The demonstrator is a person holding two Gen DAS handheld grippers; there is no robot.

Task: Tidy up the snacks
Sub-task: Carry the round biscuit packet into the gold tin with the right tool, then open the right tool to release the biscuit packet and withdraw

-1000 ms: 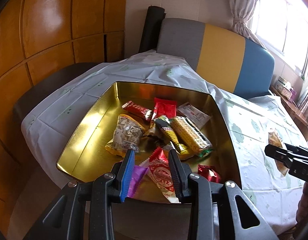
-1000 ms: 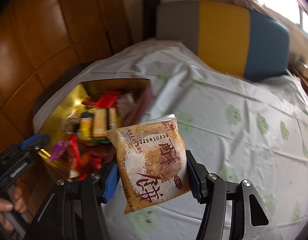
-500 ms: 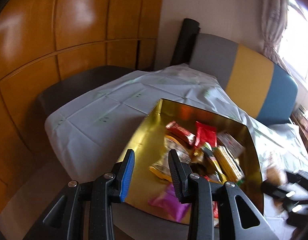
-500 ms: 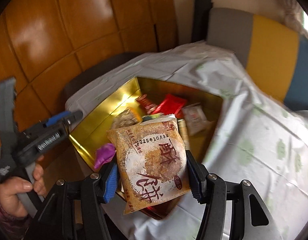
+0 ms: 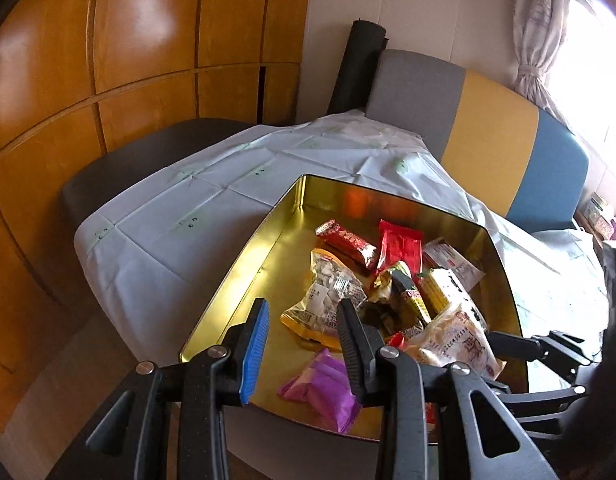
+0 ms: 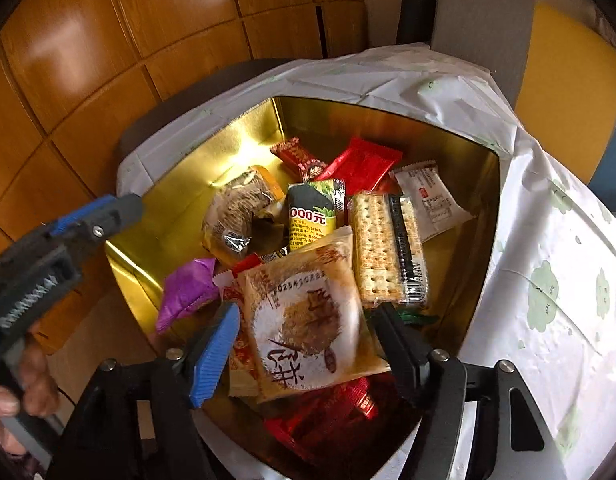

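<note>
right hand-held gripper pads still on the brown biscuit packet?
Apart. In the right wrist view the right hand-held gripper is opening, with a gap visible between each pad and the brown biscuit packet over the gold tin.

The tin (image 6: 480, 216) is showing a shiny gold inside. The pastry packet (image 6: 308, 312) is looking brown and white with dark characters. A purple packet (image 6: 188, 292) and a red packet (image 6: 360, 164) are lying there. The desk cloth (image 6: 548, 240) is white with pale green shapes. Each claw is wearing 1 blue pad (image 6: 214, 354).
</note>
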